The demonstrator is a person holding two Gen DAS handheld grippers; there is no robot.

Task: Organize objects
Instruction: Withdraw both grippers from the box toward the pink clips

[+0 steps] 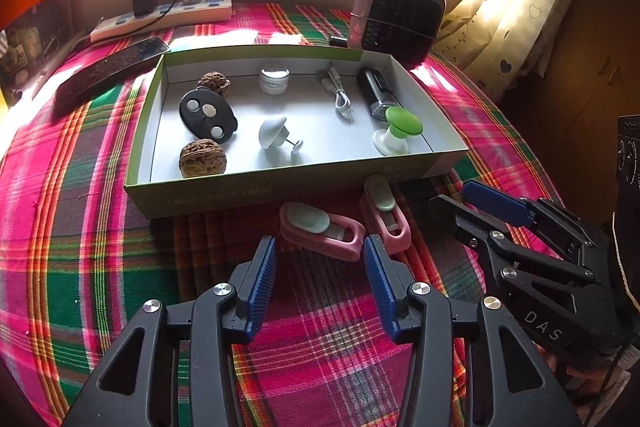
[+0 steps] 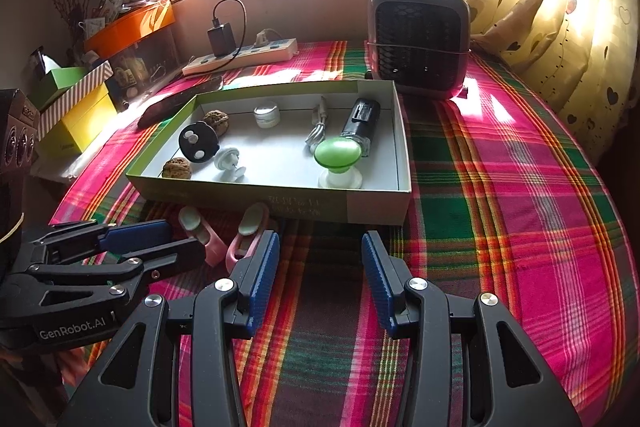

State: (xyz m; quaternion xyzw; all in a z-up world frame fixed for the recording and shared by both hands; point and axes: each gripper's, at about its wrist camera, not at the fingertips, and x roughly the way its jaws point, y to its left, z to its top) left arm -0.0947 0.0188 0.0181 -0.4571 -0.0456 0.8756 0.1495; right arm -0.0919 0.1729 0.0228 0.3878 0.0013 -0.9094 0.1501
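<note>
A shallow green-sided box (image 1: 280, 193) (image 2: 372, 207) sits on the plaid cloth. It holds two walnuts (image 1: 203, 159), a black disc with coins (image 1: 207, 115), a white mushroom knob (image 1: 274, 133), a green knob (image 1: 402, 123) (image 2: 338, 151), a small jar (image 1: 274, 79), a white cable (image 1: 340, 95) and a black device (image 1: 376, 91). Two pink clips (image 1: 320, 229) (image 1: 384, 213) (image 2: 246, 237) lie on the cloth before the box. My left gripper (image 1: 320, 247) (image 2: 160, 241) is open, just behind the left clip. My right gripper (image 2: 320, 243) (image 1: 464, 193) is open and empty, to the right of the clips.
A pink fan heater (image 1: 394, 15) (image 2: 418, 39) stands behind the box. A power strip with a charger (image 1: 160, 19) (image 2: 240, 57) and a black phone (image 1: 108, 73) lie at the back left. Coloured boxes (image 2: 76, 107) stack at the far left. A curtain (image 2: 560, 27) hangs on the right.
</note>
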